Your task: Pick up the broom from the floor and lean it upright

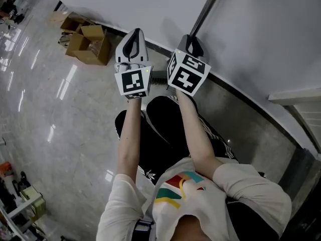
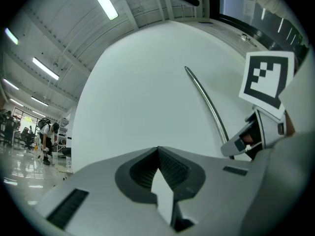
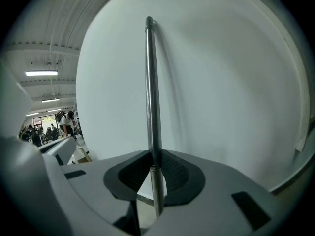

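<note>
The right gripper [image 3: 154,157] is clamped on the slim silver metal broom handle [image 3: 151,92], which stands upright just in front of the plain white wall [image 3: 226,82]. The left gripper [image 2: 158,154], beside it, has its tips together and holds nothing.

Partly hidden broom handle [image 1: 205,9].
Cut off at the head view's top edge; lower stretch hidden behind the right gripper [image 1: 190,43].

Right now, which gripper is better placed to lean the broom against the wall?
Right. The right gripper is shut on the broom handle, held upright before the white wall; the left gripper is shut and empty.
</note>
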Motion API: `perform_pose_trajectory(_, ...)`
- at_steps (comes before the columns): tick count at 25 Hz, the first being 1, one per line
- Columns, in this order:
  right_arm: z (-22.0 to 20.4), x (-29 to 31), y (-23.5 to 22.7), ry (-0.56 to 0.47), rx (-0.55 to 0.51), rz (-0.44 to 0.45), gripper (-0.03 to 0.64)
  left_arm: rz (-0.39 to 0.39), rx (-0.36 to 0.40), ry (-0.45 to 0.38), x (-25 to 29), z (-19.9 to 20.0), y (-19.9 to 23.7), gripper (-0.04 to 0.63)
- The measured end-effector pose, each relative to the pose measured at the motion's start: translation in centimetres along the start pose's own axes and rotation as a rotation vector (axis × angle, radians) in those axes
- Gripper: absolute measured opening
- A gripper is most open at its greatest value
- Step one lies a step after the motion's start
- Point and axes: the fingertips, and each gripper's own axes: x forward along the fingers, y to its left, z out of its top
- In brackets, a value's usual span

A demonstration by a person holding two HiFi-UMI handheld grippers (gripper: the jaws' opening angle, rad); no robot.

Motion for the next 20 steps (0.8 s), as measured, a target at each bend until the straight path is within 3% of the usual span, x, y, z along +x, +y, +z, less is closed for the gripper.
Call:
perform_pose_trajectory(3, -1.3, 0.1, 0.3, 0.009, 0.005, 0.009, 0.081, 0.001, -0.001, -0.005, -0.4, 0.0, 0.4, 0.044)
perform_pose_trajectory(8, -1.4, 1.1, 1.7, -0.003, -0.096, 0.067, 0.083, -0.003, -0.010, 0.016, -1.1, -1.0, 0.0, 0.044)
perform_pose_trajectory(12, -0.8, 1.6, 2.2, -0.034, -0.158, 0.064, 0.084, -0.007, -0.005, 0.038, -1.3, -1.9, -0.2, 0.046)
perform_pose_trajectory(17, 0.7, 1.0, 2.2, -0.120, -0.168, 0.037, 0.125, -0.002, 0.015, 0.036, -1.5, -1.3, 0.2, 0.046)
perform_pose_trajectory(20, 2.5, -0.6, 1.6, -0.224, -0.206, -0.009, 0.129, 0.006, 0.015, 0.026, -1.5, -0.8, 0.2, 0.044)
